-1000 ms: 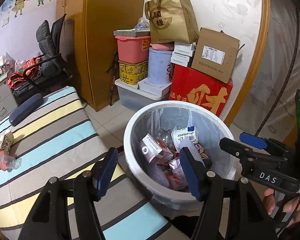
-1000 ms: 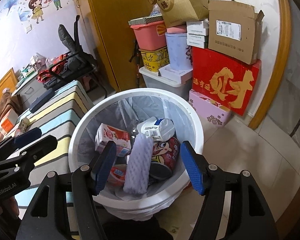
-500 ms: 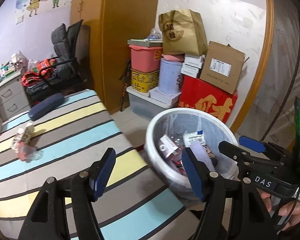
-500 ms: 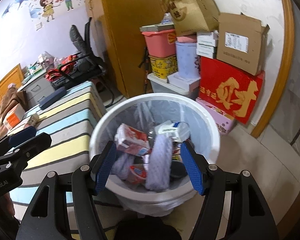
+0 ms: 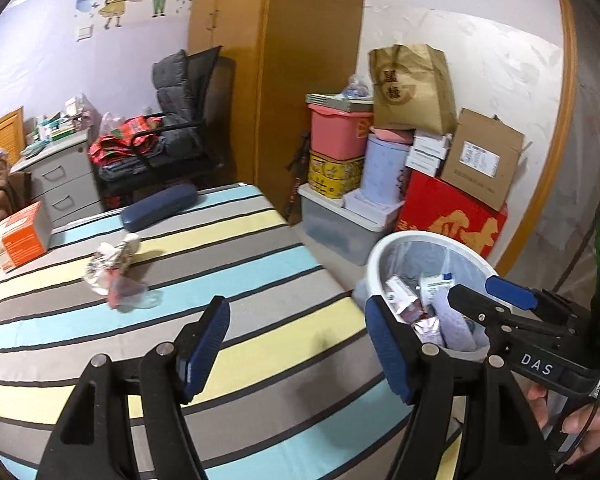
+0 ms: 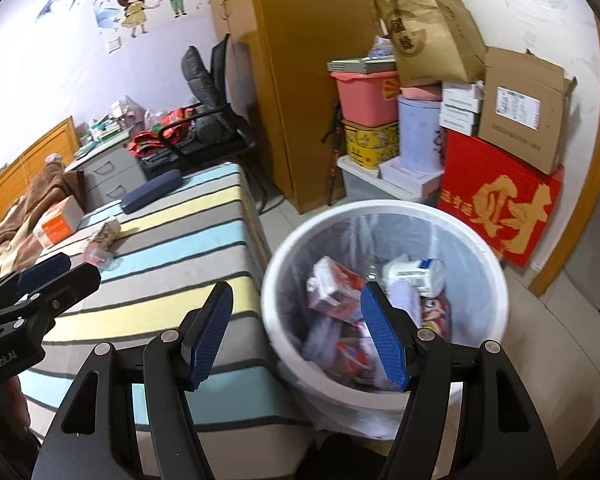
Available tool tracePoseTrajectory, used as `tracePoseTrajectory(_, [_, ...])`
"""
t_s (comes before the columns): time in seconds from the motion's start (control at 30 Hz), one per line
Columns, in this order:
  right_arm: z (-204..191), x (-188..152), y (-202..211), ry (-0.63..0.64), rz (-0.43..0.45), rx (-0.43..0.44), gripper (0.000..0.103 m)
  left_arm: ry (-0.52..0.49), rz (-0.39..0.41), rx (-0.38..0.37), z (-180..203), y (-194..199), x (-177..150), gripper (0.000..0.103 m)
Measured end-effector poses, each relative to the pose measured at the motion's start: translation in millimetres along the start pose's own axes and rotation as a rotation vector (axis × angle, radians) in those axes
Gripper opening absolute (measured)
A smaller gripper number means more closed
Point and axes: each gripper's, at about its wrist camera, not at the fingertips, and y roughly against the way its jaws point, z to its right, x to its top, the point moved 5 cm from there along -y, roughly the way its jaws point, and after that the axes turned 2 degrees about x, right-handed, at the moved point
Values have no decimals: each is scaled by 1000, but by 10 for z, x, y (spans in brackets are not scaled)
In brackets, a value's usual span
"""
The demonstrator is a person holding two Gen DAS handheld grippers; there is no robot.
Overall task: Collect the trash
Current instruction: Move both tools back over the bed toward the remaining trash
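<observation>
I'm aiming my empty left hand-held gripper (image 5: 296, 344), jaws opening, at crumpled wrappers (image 5: 114, 268) at 10 o'clock on bed (image 5: 240, 264); right hand-held gripper (image 6: 296, 338) gaping empty beside bin (image 6: 384, 384).

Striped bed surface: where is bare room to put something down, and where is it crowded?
The striped bed surface is bare between the crumpled wrappers and the white trash bin, also in front of both. Crowded: the far end, with the dark blue case and the orange box.
</observation>
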Motion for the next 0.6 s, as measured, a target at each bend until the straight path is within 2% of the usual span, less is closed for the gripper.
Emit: tracePoseTrajectory(0.6, [-910, 94, -416, 149, -46, 141, 68, 109, 4, 161, -1283, 40, 37, 74])
